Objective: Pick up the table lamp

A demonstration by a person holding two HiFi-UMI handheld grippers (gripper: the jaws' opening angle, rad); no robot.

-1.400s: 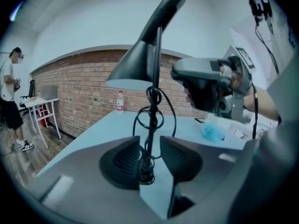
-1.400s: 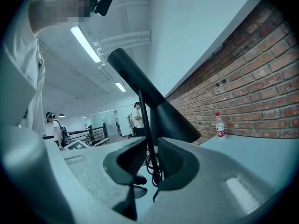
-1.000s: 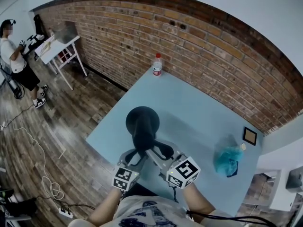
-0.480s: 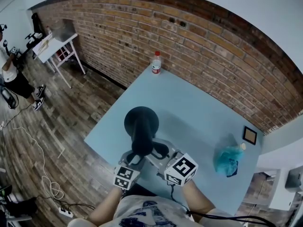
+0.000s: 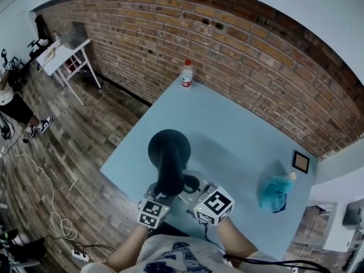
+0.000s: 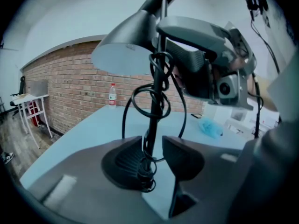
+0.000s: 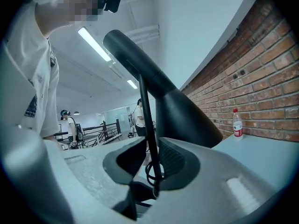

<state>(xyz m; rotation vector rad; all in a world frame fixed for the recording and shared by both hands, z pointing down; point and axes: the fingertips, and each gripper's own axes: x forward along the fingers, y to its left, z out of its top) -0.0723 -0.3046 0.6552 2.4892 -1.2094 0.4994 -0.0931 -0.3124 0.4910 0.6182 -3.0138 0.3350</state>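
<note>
A black table lamp [image 5: 169, 147] stands near the front left edge of the light-blue table [image 5: 239, 135], with its cord wound round the thin stem [image 6: 156, 101]. My left gripper [image 5: 162, 191] is open. In its own view the stem runs up between the jaws [image 6: 152, 148], close to the left pad, with a gap to the right pad. My right gripper [image 5: 187, 189] comes from the other side and its jaws are closing. The stem [image 7: 145, 111] stands between them [image 7: 152, 157] under the dark shade [image 7: 182, 111], not visibly pinched.
A plastic bottle [image 5: 186, 75] stands at the table's far corner by the brick wall. A blue bag [image 5: 273, 192] and a small framed square [image 5: 300, 162] lie at the right. On the wooden floor are a white side table [image 5: 65, 53], cables [image 5: 54, 209] and a person [image 5: 8, 95].
Both grippers have edged in closer round the lamp's stem. The person on the left has walked toward the picture's left edge.
</note>
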